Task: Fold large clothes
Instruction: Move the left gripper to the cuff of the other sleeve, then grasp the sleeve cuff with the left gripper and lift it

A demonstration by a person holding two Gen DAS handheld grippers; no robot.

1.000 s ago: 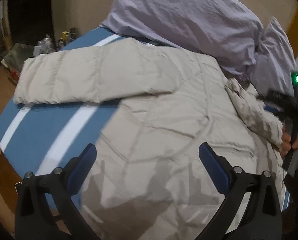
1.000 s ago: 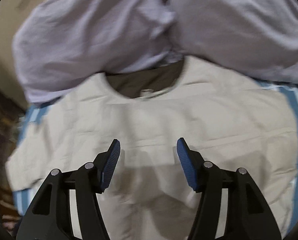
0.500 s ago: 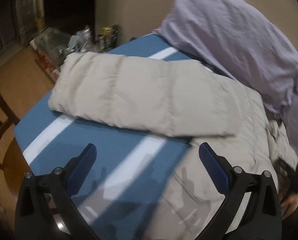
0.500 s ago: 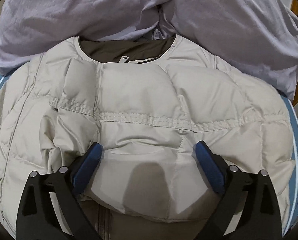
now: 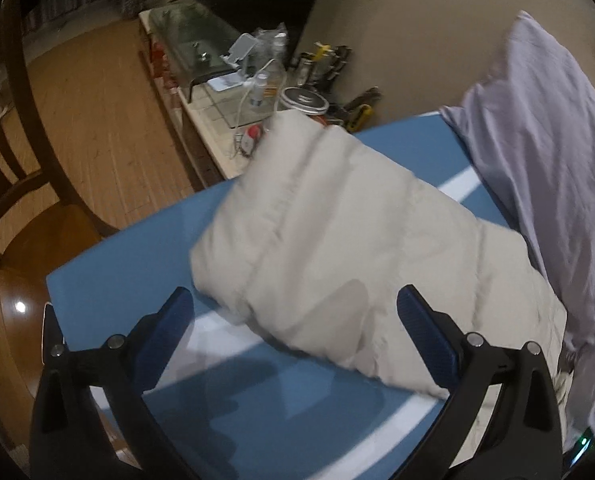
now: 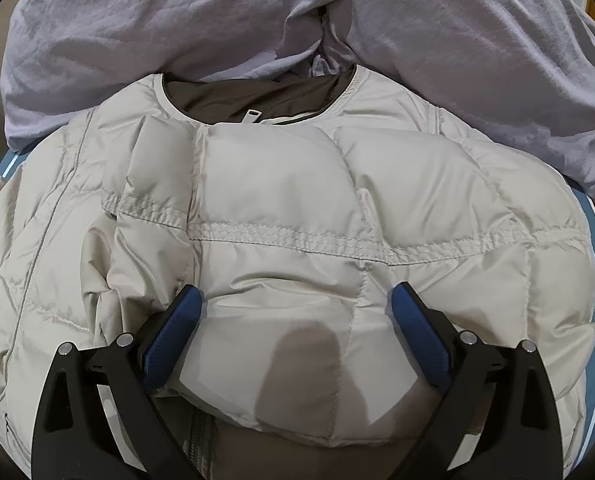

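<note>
A beige quilted puffer jacket (image 6: 281, 208) lies front up on a blue bed sheet with white stripes (image 5: 145, 256), its brown-lined collar (image 6: 257, 96) towards the pillows. One sleeve lies folded across its chest. My right gripper (image 6: 293, 320) is open, its blue pads on either side of that folded sleeve's end, close above the jacket. In the left wrist view the other sleeve (image 5: 337, 232) stretches out across the sheet. My left gripper (image 5: 293, 328) is open, just in front of that sleeve's near edge, holding nothing.
Lilac pillows (image 6: 137, 32) crowd the jacket's collar end and also show in the left wrist view (image 5: 545, 128). Beyond the bed's corner stands a low cluttered shelf with a glass tank (image 5: 193, 44) and bottles. A wooden chair (image 5: 13, 168) stands on the wooden floor at left.
My left gripper has swung left from the jacket body towards the outstretched sleeve and bed corner. My right gripper has opened wider and moved down close over the jacket's chest.
</note>
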